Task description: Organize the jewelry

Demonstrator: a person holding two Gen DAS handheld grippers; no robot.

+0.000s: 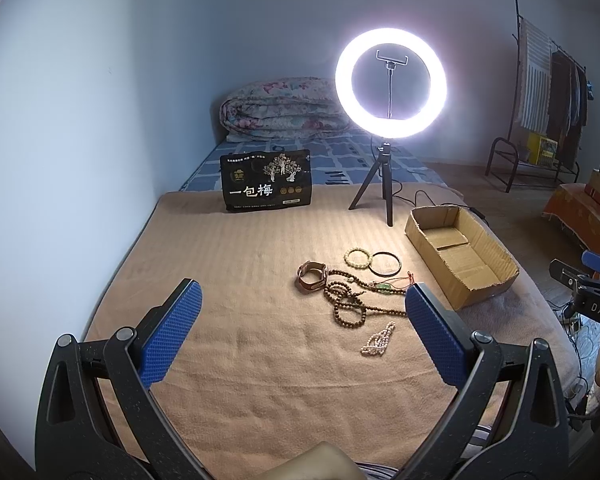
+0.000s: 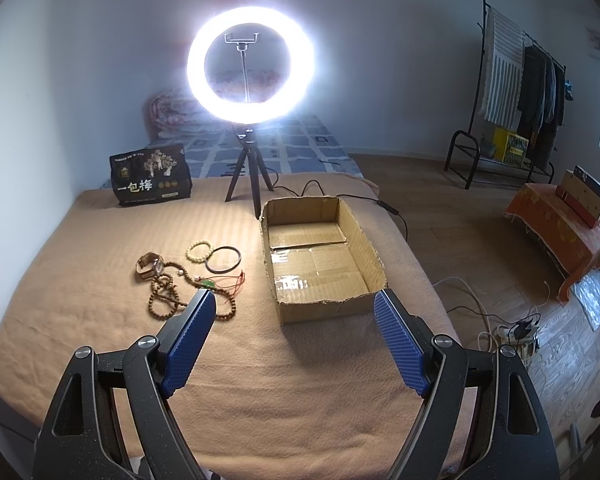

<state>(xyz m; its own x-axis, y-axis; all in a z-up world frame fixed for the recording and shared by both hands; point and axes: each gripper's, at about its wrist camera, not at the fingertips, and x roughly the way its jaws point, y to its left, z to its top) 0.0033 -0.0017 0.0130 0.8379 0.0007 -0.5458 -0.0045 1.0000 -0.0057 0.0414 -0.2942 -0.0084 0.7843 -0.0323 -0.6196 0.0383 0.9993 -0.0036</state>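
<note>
Jewelry lies on a tan blanket: a pale bead bracelet, a dark bangle, a brown watch, a long wooden bead necklace, a green pendant on red cord and a pearl strand. An empty cardboard box stands to their right. My left gripper is open and empty, short of the jewelry. My right gripper is open and empty, just short of the box's near wall. The bracelet, bangle, watch and necklace lie to its left.
A lit ring light on a tripod stands behind the jewelry, its cable trailing right. A black snack bag stands at the back left. A folded quilt lies behind. A clothes rack and an orange-covered table are on the right.
</note>
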